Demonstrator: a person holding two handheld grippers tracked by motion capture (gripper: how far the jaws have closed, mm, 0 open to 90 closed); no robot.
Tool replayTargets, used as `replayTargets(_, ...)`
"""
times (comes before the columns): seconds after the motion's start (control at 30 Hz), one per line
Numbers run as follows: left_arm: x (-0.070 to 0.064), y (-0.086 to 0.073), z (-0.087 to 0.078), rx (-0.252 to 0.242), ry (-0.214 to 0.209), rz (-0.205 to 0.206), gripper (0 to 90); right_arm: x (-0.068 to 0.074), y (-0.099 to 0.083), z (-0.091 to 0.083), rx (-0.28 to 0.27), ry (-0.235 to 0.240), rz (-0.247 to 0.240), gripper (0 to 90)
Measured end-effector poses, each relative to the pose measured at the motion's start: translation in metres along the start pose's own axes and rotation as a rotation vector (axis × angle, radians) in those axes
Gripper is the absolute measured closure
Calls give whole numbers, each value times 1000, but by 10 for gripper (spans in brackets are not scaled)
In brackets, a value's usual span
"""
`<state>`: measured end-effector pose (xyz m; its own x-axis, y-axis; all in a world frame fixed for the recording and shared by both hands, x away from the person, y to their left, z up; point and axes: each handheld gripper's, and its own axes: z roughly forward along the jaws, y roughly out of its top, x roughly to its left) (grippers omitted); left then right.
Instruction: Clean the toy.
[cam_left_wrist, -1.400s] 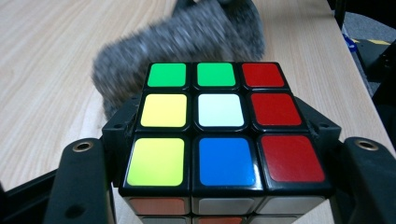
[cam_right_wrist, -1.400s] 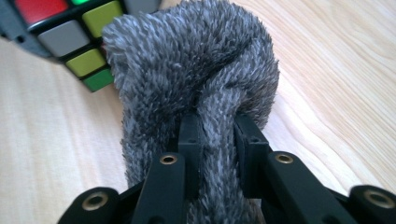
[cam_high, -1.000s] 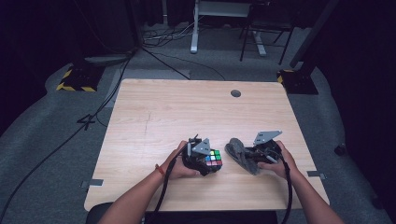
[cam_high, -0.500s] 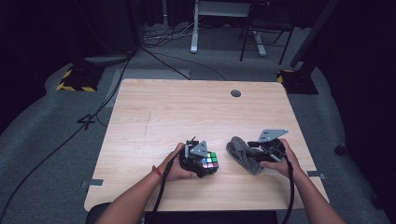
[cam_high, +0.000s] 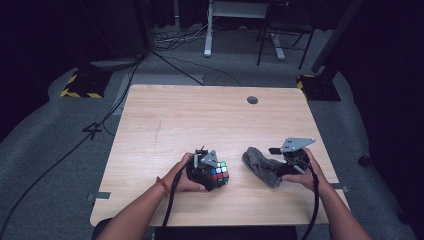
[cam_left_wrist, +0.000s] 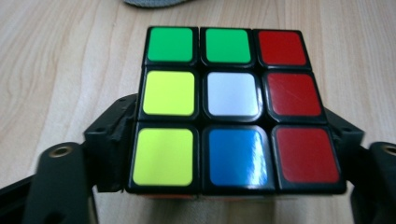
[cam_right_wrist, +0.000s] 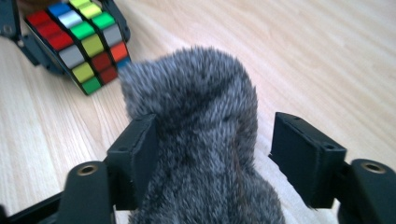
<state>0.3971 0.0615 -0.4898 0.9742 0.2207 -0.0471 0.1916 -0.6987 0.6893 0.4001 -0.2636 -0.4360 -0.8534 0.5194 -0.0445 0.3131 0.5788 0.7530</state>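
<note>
Jaws of the left gripper (cam_high: 212, 172) clamp the cube (cam_left_wrist: 233, 109) at lower centre, steadying it; the right gripper (cam_right_wrist: 212, 158), lower right, straddles the grey fur (cam_right_wrist: 201, 140) loosely, its right jaw clear.

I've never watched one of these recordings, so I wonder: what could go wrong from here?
The right gripper has its jaws around the grey furry cloth, yet a gap shows beside one; the soft fur might slip out.

The left gripper clamps the multicoloured puzzle cube by its smooth sides, so it may twist loose.

Cube and cloth lie close on the wooden table; they could bump.
</note>
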Motion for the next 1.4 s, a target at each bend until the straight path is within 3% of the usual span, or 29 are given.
replayTargets(0.07, -2, 1, -1, 3, -4, 11, 232, 0, 2, -3, -30, 16, 10, 297)
replayTargets(0.3, -5, -1, -8, 30, -3, 9, 197, 5, 8, -9, -55, -1, -9, 292)
replayTargets(0.43, -7, -3, -12, 22, 8, 8, 184, 8, 11, -11, -71, -3, -22, 297)
replayTargets(0.67, -13, -3, -14, 28, 35, 23, 181, 21, 19, -15, -101, 4, -58, 313)
replayTargets(1.03, -22, -11, -22, 58, 41, 17, 186, 46, 32, -17, -139, 32, -113, 339)
replayTargets(1.27, -21, -14, -32, 25, 83, 14, 203, 71, 35, 3, -101, 98, -178, 395)
replayTargets(1.4, -26, -12, -36, 3, 121, 20, 193, 76, 31, 19, -63, 119, -189, 404)
